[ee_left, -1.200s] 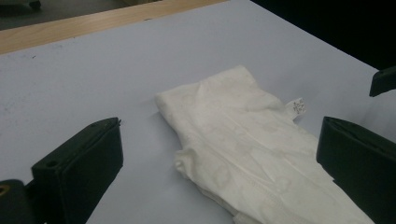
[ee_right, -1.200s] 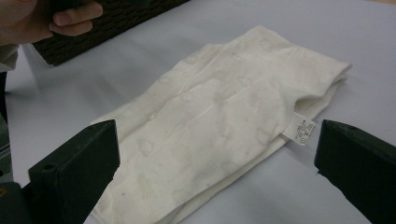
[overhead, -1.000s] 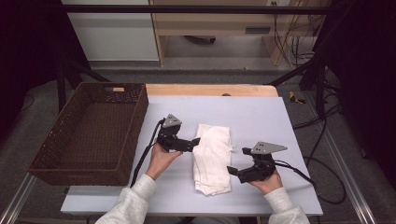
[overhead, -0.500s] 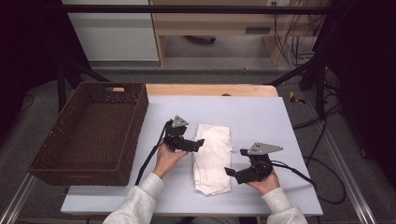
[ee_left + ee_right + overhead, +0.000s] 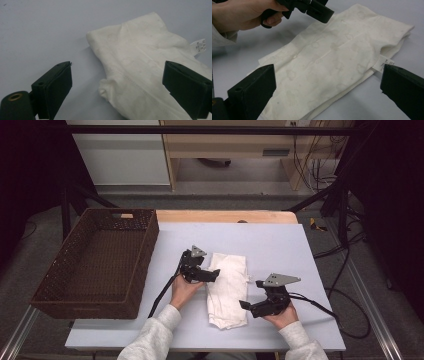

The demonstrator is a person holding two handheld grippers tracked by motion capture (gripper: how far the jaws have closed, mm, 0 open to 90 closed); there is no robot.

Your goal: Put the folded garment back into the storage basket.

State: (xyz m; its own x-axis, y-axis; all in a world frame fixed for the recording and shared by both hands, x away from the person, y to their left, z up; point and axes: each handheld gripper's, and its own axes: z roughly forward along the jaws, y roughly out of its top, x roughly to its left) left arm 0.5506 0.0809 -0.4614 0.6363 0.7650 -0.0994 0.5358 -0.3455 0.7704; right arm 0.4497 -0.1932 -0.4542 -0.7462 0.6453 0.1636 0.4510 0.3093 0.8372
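Observation:
A folded white cloth (image 5: pixel 229 290) lies lengthwise on the pale table (image 5: pixel 280 245), between the two hands. My left gripper (image 5: pixel 212 275) is at the cloth's left edge, near its far end. In the left gripper view the gripper (image 5: pixel 117 67) is open wide, with the cloth's folded corner (image 5: pixel 140 75) lying between the jaws. My right gripper (image 5: pixel 250 296) stands at the cloth's right edge near its front end. It (image 5: pixel 328 67) is open too, low over the cloth (image 5: pixel 332 62), with nothing gripped. A small label (image 5: pixel 383 63) sticks out of the cloth's side.
A dark brown wicker basket (image 5: pixel 150 240) with nothing in it stands along the table's left side. Cables trail from both grippers over the table's front. The other hand (image 5: pixel 242 15) and left gripper (image 5: pixel 312 7) show across the cloth in the right gripper view.
The left gripper has moved right to the cloth's left edge. The right gripper has edged slightly left and toward the front. The cloth has not moved.

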